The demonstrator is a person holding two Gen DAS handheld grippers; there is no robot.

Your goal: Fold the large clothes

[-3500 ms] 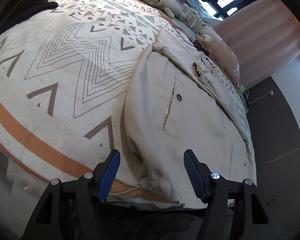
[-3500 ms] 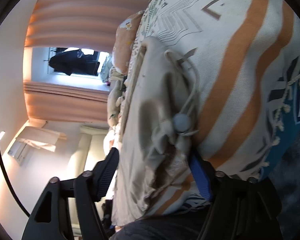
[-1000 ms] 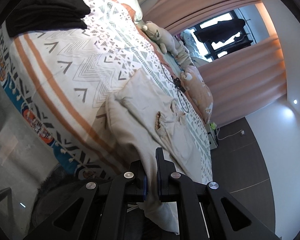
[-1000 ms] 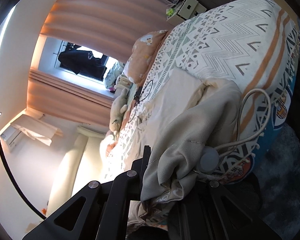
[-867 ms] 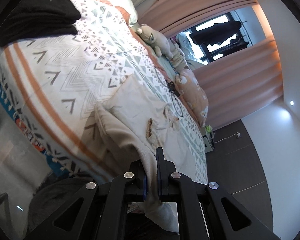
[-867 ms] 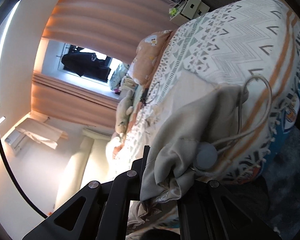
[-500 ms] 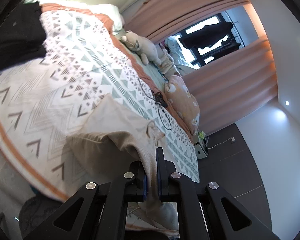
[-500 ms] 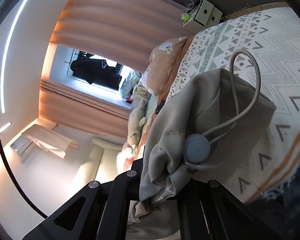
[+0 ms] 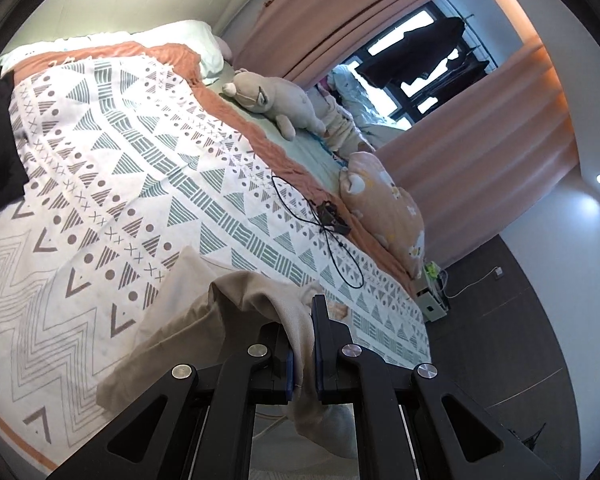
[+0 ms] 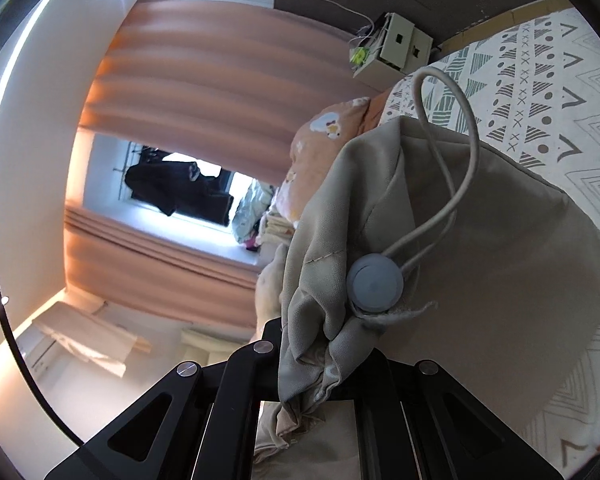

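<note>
Above patterned bedspread (image 9: 148,184), both grippers clamping beige garment (image 9: 256,292).

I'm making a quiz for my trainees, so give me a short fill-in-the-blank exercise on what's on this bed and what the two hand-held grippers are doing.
1. Both the left hand-held gripper and the right hand-held gripper are shut on the ____ garment.
2. A round grey toggle on the garment holds a looped ____.
3. Near the window, a ____ bear lies on the bed.
4. A thin ____ cable lies on the patterned bedspread.

Missing words: beige; drawcord; plush; black
</note>
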